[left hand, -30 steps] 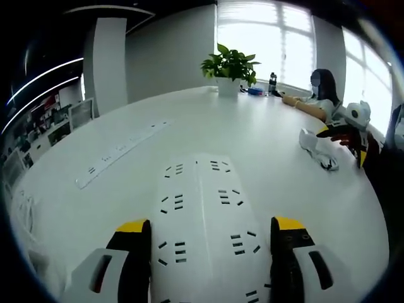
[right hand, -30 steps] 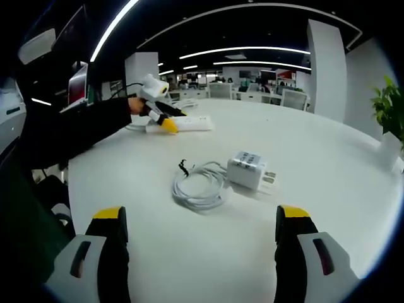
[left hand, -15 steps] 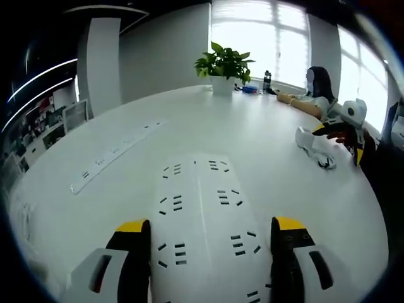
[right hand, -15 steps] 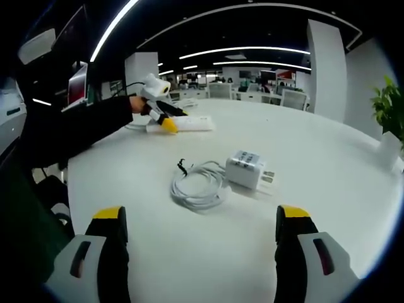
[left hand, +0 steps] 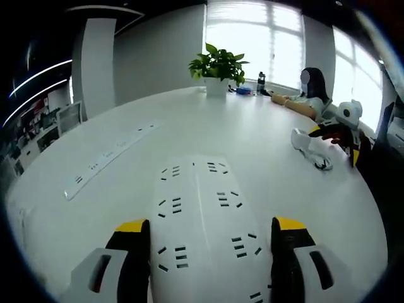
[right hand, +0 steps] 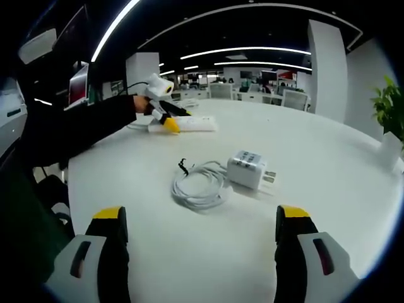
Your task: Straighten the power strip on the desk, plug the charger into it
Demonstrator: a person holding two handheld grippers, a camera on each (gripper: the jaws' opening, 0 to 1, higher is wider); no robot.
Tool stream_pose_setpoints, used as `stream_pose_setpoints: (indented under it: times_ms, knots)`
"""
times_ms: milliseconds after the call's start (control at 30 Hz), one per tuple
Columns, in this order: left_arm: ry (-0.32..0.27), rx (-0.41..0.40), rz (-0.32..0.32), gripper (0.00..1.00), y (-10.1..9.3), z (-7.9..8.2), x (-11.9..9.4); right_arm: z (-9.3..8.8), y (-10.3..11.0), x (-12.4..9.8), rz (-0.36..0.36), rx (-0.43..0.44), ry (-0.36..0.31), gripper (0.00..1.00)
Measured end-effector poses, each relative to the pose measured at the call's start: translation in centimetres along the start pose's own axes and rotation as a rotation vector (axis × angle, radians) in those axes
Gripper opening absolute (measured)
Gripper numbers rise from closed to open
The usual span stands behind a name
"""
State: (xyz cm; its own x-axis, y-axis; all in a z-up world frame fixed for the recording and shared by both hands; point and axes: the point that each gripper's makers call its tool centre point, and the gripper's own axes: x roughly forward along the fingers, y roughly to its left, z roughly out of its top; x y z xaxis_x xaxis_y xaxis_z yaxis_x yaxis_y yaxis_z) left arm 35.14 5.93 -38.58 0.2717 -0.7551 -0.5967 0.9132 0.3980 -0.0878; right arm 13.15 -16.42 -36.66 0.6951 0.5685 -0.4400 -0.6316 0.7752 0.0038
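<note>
Plant pot [left hand: 216,86]: white, top centre of the left gripper view, holding a green plant [left hand: 218,62]
Left gripper [left hand: 211,232]: jaws wide, one on each long side of the power strip [left hand: 203,221]; contact cannot be told
Power strip: white, lower centre of the left gripper view, flat on the desk [left hand: 265,148]; also upper left of the right gripper view
Right gripper [right hand: 197,219]: jaws wide, holding nothing, above bare desk
Charger [right hand: 249,169]: white, centre of the right gripper view, prongs toward the right, its coiled cable [right hand: 199,184] just left
Second strip [left hand: 108,158]: long, flat, left of the left gripper view
</note>
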Motion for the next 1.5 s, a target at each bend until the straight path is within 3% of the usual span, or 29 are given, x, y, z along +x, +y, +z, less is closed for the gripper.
stream_pose_setpoints:
  times_ms: [433,767,1100,1500]
  knots:
    - [-0.025,-0.002,-0.036,0.78,-0.8,0.4,0.5,0.1,-0.1,-0.2,-0.005,0.0,0.002,0.97]
    - [0.103,0.02,0.054,0.78,-0.5,0.1,1.0,-0.1,-0.4,-0.4,-0.017,0.007,0.004,0.97]
    - [0.091,0.029,0.045,0.77,-1.3,0.4,1.0,-0.1,-0.5,-0.5,-0.019,0.01,0.001,0.97]
    - [0.093,0.041,0.026,0.78,-0.9,0.8,1.5,-0.2,-0.7,-0.8,-0.026,0.012,0.0,0.97]
